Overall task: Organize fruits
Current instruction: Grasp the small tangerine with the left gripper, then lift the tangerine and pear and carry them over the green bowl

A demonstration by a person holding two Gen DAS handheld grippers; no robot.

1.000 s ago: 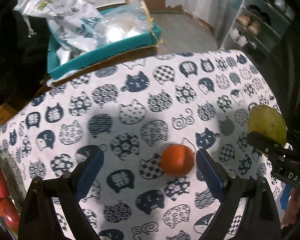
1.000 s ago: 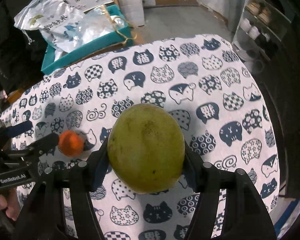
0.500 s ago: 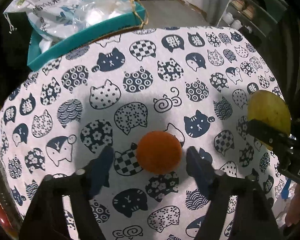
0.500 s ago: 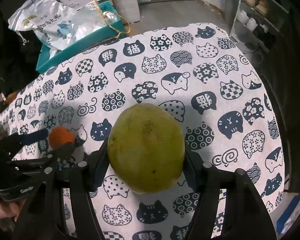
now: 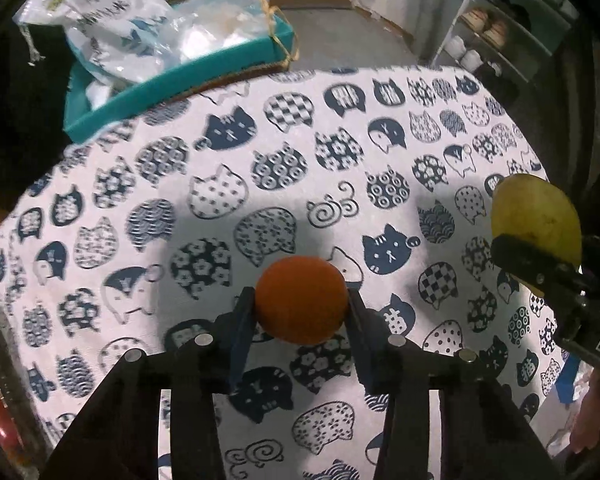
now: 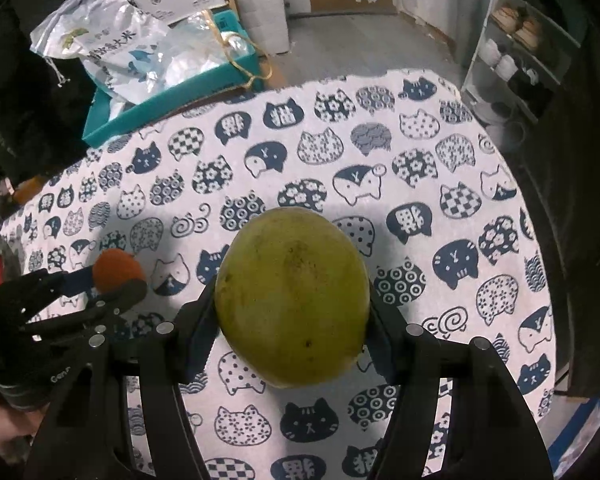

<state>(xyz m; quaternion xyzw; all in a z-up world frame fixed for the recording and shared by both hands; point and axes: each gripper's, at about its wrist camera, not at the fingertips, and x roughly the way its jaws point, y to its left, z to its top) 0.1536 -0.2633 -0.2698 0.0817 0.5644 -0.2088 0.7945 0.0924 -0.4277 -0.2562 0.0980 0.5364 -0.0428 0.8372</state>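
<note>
Pinching the orange (image 5: 302, 300) between both pads, my left gripper (image 5: 302, 312) has just finished closing on it; the blue pads touch the fruit on either side, and it sits low over the cat-print cloth (image 5: 260, 152), right at the fingertips. I cannot tell whether the orange still touches the cloth. My right gripper (image 6: 292, 308) is clamped on the mango (image 6: 292, 296), a big yellow-green fruit that fills the space between its fingers and sticks out ahead of them, held above the cloth. From the right wrist view I see the left gripper off to the left of my right fingers, with the orange at its tip. From the left wrist view the mango shows to the right of my left fingers, well apart from the orange. Far ahead of both pairs of fingers, past the cloth's edge, a teal tray (image 5: 180, 80) holds plastic bags (image 5: 120, 28). A shelf (image 6: 532, 52) stands ahead to the right.
</note>
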